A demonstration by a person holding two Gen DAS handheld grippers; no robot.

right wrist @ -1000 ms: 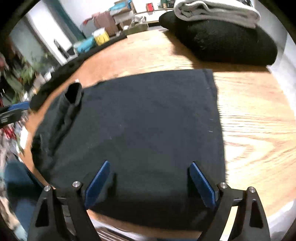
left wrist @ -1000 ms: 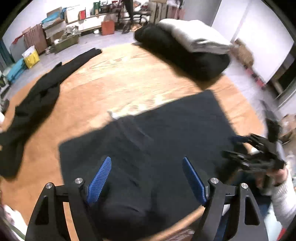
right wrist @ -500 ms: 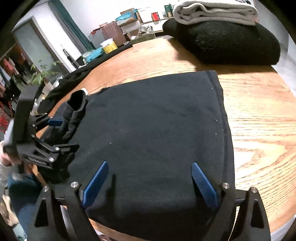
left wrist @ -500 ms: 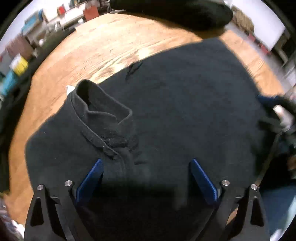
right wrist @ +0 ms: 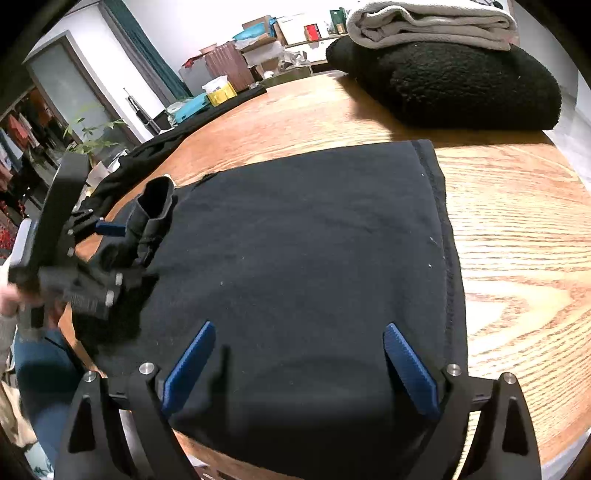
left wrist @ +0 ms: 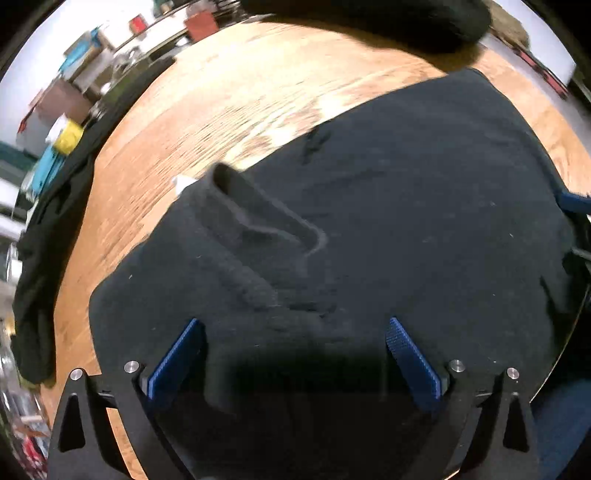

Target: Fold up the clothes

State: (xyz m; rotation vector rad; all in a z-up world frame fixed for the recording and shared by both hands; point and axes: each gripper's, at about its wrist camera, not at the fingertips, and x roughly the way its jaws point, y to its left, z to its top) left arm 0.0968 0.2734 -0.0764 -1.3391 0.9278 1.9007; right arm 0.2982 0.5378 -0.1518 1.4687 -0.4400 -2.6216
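A folded black garment [right wrist: 314, 258] is lying flat on the near part of the round wooden worktop [right wrist: 517, 229], its near edge hanging just over the rim. Its collar [left wrist: 258, 221] is standing up in a ridge at the garment's left end. The left hand-held gripper [left wrist: 293, 354] is hovering over that collar end, pointing steeply down; its jaws are opening, blue pads [left wrist: 173, 363] wide apart, nothing pinched between them. In the right wrist view the same tool [right wrist: 107, 236] is showing at the left edge, a hand [right wrist: 9, 295] gripping its handle. The right hand-held gripper [right wrist: 299, 360] is hanging above the garment's near edge, jaws spread wide, pads off the cloth. Across the worktop, well apart from the garment, a black fleece bundle [right wrist: 461, 88] is sitting with a folded grey item [right wrist: 428, 22] on top. A second dark garment [left wrist: 44, 258] is sprawling along the worktop's far left rim.
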